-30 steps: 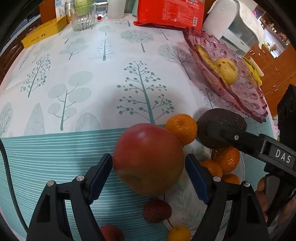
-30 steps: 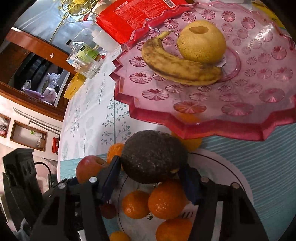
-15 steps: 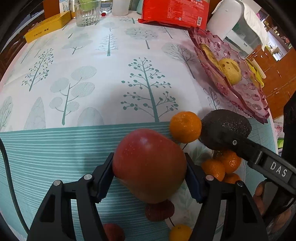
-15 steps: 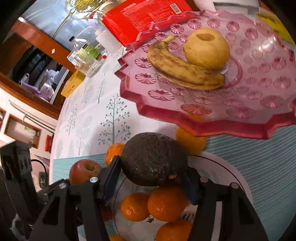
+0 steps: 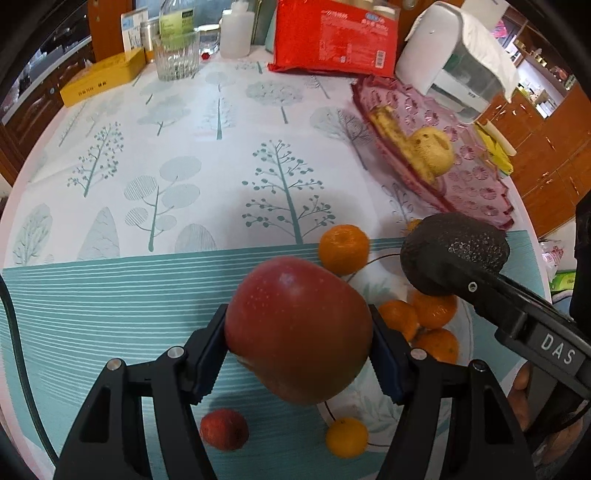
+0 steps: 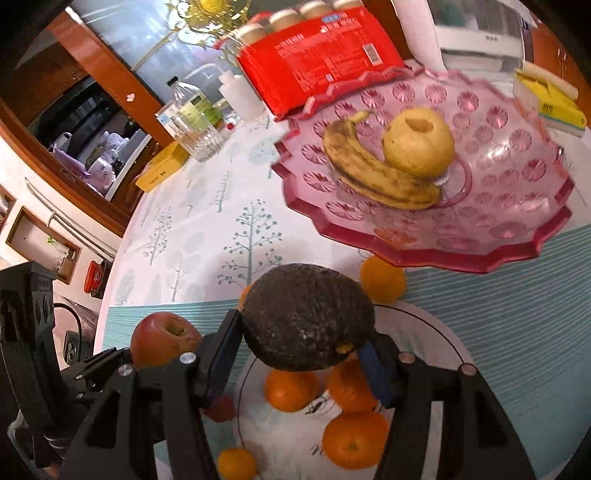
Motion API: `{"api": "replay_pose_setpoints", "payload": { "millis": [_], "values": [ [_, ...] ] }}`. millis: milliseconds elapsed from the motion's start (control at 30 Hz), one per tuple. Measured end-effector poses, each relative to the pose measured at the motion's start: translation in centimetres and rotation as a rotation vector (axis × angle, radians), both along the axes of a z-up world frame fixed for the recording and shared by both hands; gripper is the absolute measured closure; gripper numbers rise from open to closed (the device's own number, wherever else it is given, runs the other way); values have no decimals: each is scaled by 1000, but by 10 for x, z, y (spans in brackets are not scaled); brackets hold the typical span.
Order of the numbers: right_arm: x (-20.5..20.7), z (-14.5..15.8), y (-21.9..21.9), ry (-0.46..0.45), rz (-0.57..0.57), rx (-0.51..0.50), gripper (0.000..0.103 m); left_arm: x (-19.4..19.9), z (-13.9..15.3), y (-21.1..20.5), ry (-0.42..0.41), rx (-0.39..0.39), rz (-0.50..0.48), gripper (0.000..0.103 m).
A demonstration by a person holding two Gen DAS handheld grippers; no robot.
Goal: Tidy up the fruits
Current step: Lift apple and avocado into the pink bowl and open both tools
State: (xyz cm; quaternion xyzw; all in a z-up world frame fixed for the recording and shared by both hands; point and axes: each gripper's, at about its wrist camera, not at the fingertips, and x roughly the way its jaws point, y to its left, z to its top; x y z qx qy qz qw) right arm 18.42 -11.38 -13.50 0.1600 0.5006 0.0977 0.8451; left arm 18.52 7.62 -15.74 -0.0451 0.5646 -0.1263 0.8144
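Round table (image 5: 110,280) is covered by a tree-print cloth. A pink dish (image 6: 517,192), white plate (image 6: 424,332), red pack (image 5: 332,37), yellow box (image 5: 103,75), glass (image 5: 176,55) and white bottle (image 5: 236,33) are set on it. A lychee (image 5: 223,428) and loose tangerines (image 5: 343,249) lie beside the plate.

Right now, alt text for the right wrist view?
The right gripper clamps a dark avocado above a white plate of oranges. Beyond stands a pink glass dish holding a banana.
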Motion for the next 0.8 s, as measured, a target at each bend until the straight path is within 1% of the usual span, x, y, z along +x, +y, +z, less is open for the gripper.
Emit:
{"api": "replay_pose_setpoints", "payload": {
  "millis": [200,400,567,700,800],
  "values": [
    [-24,24,6,-44,26,-21,42,-22,20,1,-32,-3,-21,35],
    [-54,36,8,-65,31,-40,42,-46,30,0,-43,-8,-47,35],
    [-79,44,6,-77,20,-46,42,-64,36,-3,-46,-2,-88,35],
    [-88,59,0,-100,9,-62,42,-68,51,-13,-64,7,-139,35],
    [-90,77,-8,-133,3,-100,42,-62,71,-23,-104,9,-178,35]
  ]
}}
